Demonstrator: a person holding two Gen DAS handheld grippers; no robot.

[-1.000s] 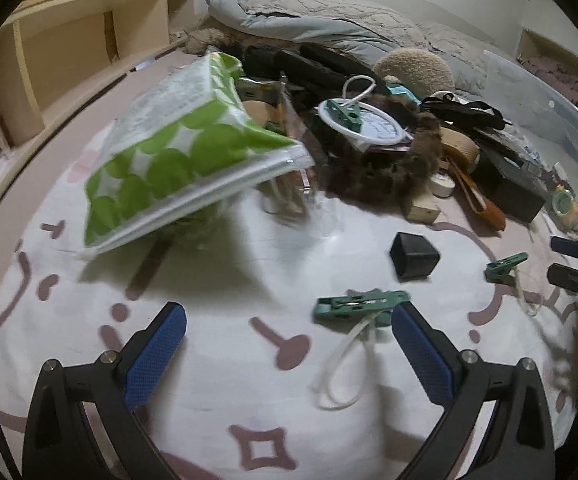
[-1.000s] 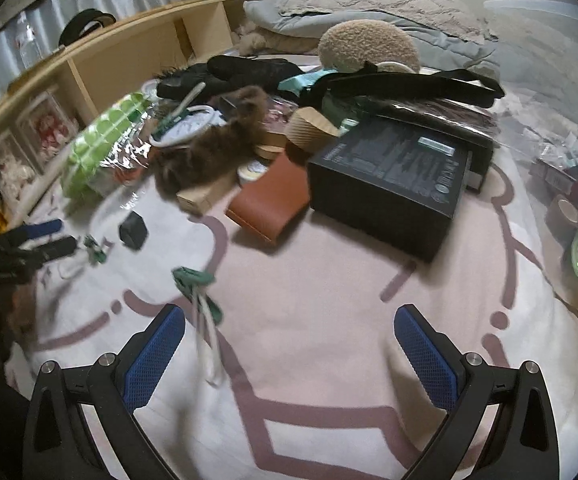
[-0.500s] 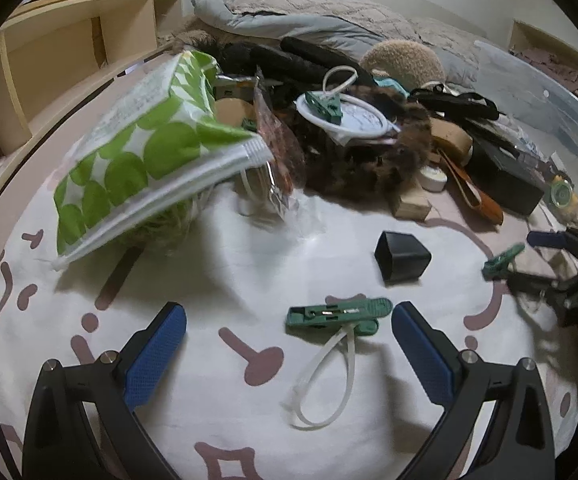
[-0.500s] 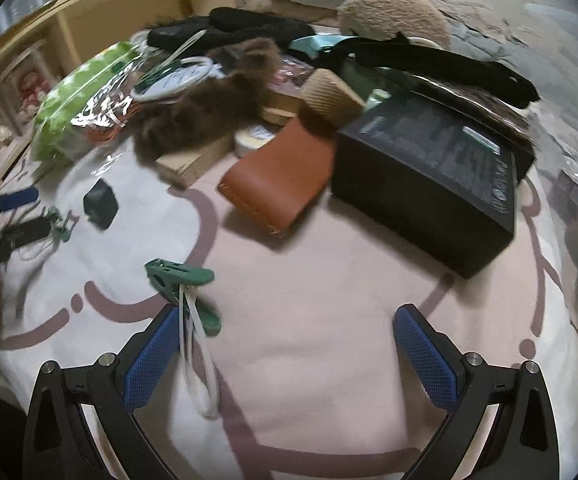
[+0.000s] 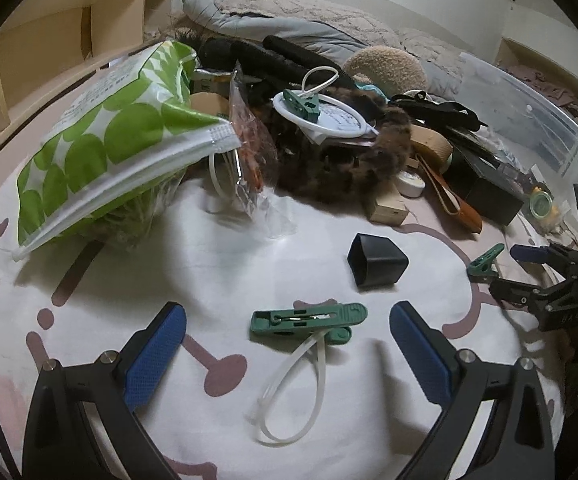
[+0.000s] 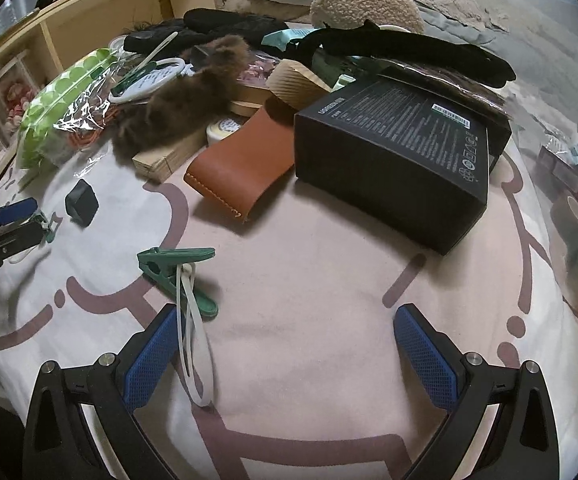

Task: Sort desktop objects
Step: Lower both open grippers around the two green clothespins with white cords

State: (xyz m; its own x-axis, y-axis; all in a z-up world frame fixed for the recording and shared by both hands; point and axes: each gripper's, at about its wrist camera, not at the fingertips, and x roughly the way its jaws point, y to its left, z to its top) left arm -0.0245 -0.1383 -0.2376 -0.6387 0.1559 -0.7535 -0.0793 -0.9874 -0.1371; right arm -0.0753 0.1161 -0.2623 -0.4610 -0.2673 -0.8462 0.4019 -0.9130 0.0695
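My left gripper is open and empty, low over the patterned sheet. A green clip with a white loop lies between its fingers, near the tips. A small black cube lies just beyond it. My right gripper is open and empty. A second green clip with a white loop lies by its left finger. The right gripper also shows in the left wrist view, next to that second clip.
A green-dotted bag lies at the left. A pile holds a brown furry item, a tan leather pouch, a black box, a wooden block and a third green clip. A wooden shelf stands far left.
Both grippers have moved forward and lower toward the sheet. The green clip has come between my left fingers, and the second clip has come up to my right gripper's left finger.
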